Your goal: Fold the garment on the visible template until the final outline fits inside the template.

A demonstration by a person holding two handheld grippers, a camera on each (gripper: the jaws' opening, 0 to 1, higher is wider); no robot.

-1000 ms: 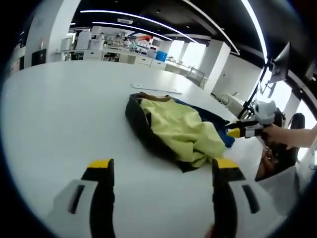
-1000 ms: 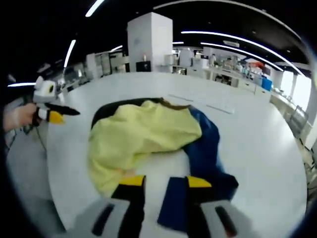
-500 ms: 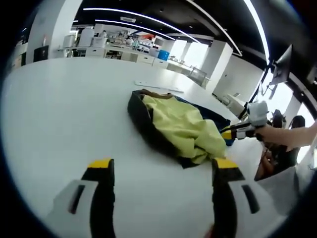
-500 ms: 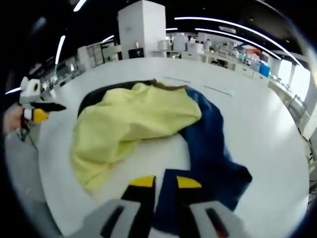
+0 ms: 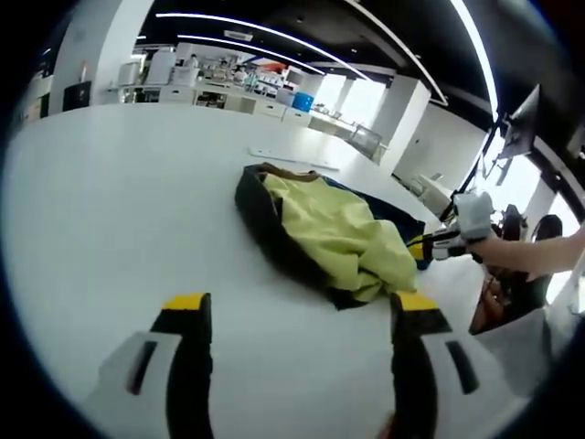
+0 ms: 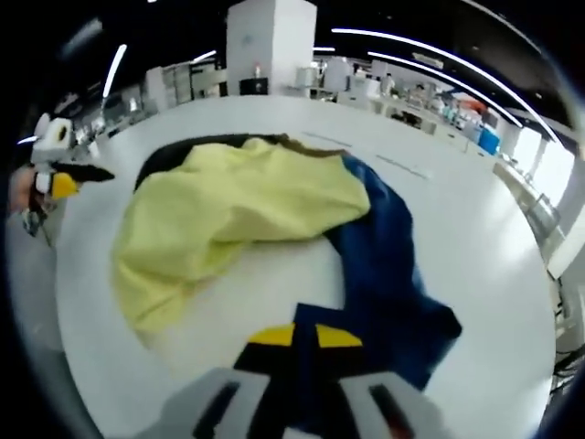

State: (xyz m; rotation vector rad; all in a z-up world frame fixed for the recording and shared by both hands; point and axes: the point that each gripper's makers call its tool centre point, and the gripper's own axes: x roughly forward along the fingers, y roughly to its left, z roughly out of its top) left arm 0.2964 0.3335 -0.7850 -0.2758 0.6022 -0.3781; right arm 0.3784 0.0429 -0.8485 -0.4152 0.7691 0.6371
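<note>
While your left gripper (image 5: 302,311) hangs above bare white table (image 5: 110,201) short of the garment (image 5: 329,233), its yellow-tipped jaws stand wide apart with nothing between them. Landmark is the garment: a crumpled jacket lying on the table, yellow lining (image 6: 228,215) heaped on top, dark outer fabric along one edge, blue fabric (image 6: 388,274) trailing out on the side toward your right gripper. In the left gripper view your right gripper (image 5: 430,249) sits at the far edge of the garment, touching or just beside the blue cloth, with your hand (image 5: 512,256) behind it. In the right gripper view that gripper (image 6: 305,336) has its jaws drawn nearly together over a fold of the blue fabric; cloth runs between and under the tips, so it looks clamped on the garment. A patch of white table shows between the yellow heap and the blue strip. Beyond the garment, thin pale strips (image 5: 292,163) lie flat on the table, apart from the cloth. Your left gripper also shows in the right gripper view (image 6: 69,178), well off the garment's yellow side.
</note>
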